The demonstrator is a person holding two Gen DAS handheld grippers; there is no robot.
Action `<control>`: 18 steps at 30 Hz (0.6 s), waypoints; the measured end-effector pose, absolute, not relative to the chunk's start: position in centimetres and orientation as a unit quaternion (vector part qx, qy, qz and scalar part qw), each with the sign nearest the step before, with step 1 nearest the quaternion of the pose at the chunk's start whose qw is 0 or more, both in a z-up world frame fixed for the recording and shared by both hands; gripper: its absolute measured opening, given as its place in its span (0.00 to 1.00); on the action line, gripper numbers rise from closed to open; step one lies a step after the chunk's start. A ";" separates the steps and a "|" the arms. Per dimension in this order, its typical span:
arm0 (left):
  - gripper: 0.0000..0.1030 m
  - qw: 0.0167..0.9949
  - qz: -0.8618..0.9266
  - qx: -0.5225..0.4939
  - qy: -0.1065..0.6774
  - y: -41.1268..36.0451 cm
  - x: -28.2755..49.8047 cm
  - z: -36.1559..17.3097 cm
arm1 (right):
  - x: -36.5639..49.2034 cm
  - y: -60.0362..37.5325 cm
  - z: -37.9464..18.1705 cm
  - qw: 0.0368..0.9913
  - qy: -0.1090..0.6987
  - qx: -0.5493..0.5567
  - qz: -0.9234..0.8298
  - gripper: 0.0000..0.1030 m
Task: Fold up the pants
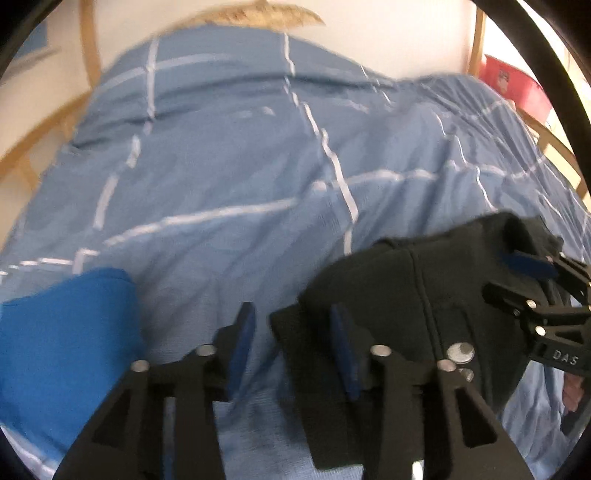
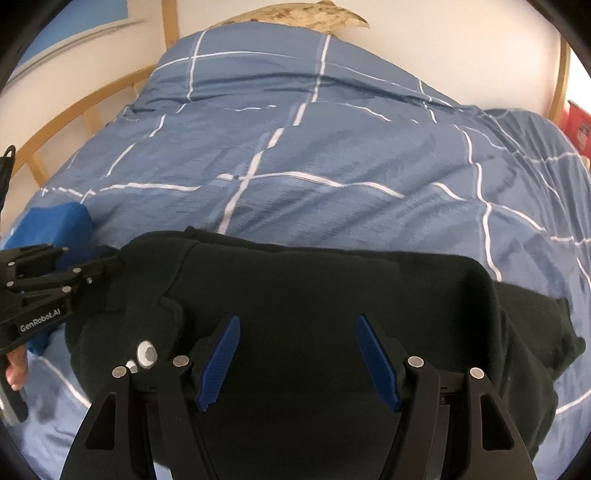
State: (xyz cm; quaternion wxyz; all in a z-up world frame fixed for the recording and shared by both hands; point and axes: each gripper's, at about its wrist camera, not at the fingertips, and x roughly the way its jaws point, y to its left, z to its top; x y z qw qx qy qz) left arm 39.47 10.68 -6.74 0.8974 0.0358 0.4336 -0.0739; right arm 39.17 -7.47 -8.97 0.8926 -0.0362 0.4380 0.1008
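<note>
Black pants [image 2: 314,295] lie folded in a thick bundle on the blue checked bedspread [image 2: 295,155], with a metal waist button [image 2: 146,353] at the near left. My right gripper [image 2: 297,356] is open just above the bundle, jaws wide and empty. My left gripper [image 1: 291,345] is open at the bundle's left edge [image 1: 406,314], its right pad [image 1: 341,343] over the cloth and its left pad over the bedspread. The right gripper also shows in the left wrist view [image 1: 535,280], and the left gripper shows in the right wrist view [image 2: 55,273].
A folded bright blue garment [image 1: 70,343] lies on the bed left of the pants. A wooden bed rail [image 2: 74,110] runs along the left and far sides. A red box [image 1: 513,83] stands beyond the bed at the right. A pale pillow [image 2: 306,14] lies at the head.
</note>
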 end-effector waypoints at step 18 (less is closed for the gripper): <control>0.63 0.903 -0.227 0.052 0.362 -4.3 27.3 -0.7 | 25.3 -19.5 -1.3 0.938 0.333 -0.011 0.098 0.64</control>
